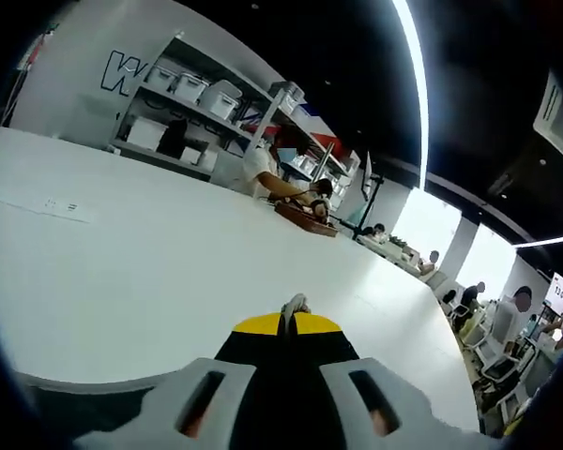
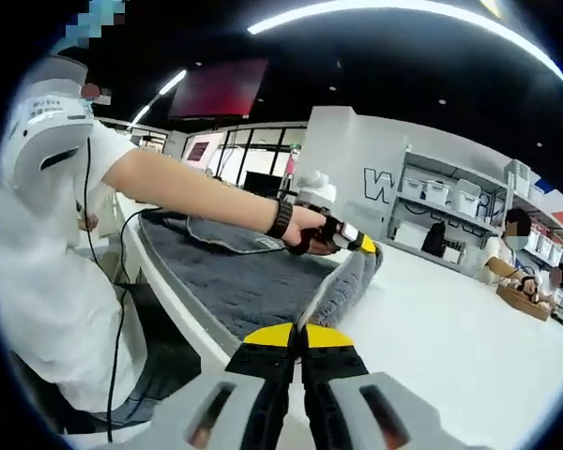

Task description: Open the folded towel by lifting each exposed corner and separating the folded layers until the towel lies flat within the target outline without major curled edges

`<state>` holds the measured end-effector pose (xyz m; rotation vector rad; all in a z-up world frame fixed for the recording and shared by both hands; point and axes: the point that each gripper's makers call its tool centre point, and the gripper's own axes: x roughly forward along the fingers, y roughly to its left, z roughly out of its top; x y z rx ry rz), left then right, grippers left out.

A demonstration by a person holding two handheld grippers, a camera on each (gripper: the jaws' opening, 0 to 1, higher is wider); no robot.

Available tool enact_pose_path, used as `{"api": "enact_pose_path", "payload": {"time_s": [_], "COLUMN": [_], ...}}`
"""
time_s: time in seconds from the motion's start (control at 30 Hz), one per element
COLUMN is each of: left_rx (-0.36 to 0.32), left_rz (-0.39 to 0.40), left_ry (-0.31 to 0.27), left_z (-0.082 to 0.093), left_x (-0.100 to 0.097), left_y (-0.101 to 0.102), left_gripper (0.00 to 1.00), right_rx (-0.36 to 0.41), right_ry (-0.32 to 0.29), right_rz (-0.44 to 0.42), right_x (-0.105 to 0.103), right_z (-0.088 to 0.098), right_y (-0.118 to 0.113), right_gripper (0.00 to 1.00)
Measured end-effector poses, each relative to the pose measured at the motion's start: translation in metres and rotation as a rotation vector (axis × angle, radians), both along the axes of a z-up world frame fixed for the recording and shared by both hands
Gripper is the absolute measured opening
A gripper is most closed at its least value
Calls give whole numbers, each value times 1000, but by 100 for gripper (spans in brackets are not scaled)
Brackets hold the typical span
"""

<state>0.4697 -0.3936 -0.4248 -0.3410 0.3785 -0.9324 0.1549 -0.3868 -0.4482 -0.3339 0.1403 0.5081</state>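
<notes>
A dark grey towel [image 2: 249, 281] lies spread over the near edge of the white table [image 2: 432, 328], with a raised fold running up its right side. My right gripper [image 2: 300, 330], yellow-tipped, is shut on the near end of that fold. At the far end, a person's hand holds my left gripper [image 2: 357, 242], which pinches the towel's far corner. In the left gripper view, my left gripper [image 1: 294, 314] is shut, with a small tuft of grey towel [image 1: 296, 303] sticking out between its tips. The rest of the towel is hidden there.
A smooth white tabletop [image 1: 169, 253] stretches ahead. Shelves with white boxes [image 1: 197, 89] stand beyond it. A seated person [image 1: 272, 169] works at a brown basket [image 1: 305, 217]. The person's body [image 2: 47, 262] stands at the left of the table.
</notes>
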Motion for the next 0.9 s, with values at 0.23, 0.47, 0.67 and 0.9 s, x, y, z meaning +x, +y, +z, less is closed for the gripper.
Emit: {"api": "enact_pose_path", "payload": {"time_s": [0.23,0.47,0.67,0.9], "left_rx": [-4,14,-29,-190], "left_rz": [-11,-12,-27,-112], "left_ry": [29,40,111,225], "left_z": [-7,-17,-23,-10], "left_x": [-7,-12,-18,-38], "left_y": [-8,-13,-18,-39], "left_gripper": [1,1,1,13], "right_rx": [-52,-68,-80,-113], "right_ry": [31,37,34,20], "right_rz": [12,8,-25,-74], "right_x": [-2,-4,-3,-2], "right_z": [-10,-14,-14,-13], "right_y": [-3,-8,-17,-28], "right_gripper": [0,0,3,14]}}
